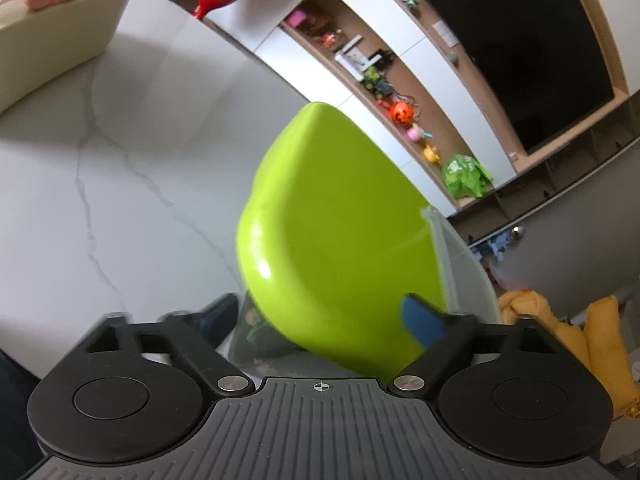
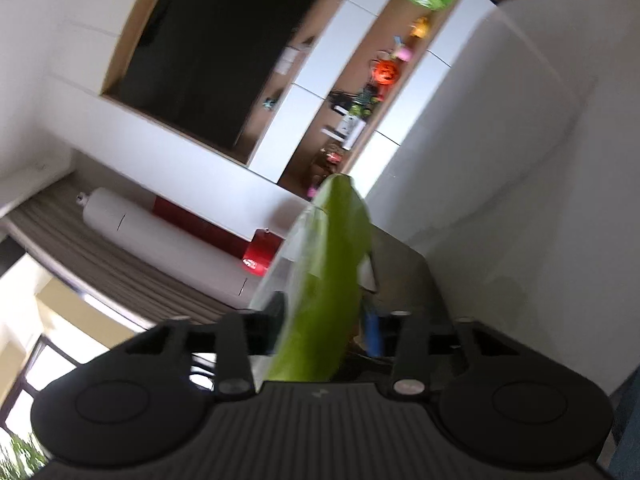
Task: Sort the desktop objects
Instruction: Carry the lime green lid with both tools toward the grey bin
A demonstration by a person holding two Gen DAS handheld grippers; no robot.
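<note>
Both the left tool (image 1: pixel 324 320) and right tool (image 2: pixel 326 320) look clamped on the green lidded box (image 1: pixel 332 232); opposing pulls could pop its lid.

Bright daylight, soft shadows, strong fisheye bending; right wrist view motion-blurred

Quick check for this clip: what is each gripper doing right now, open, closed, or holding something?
Left gripper: jaws wide around the green lidded container; actual grip cannot be told.
Right gripper: closed on the same container, edge-on between its pads.

Glossy lime-green lidded box (image 1: pixel 332 232) tilted on edge above the marble table (image 1: pixel 120 184).
</note>
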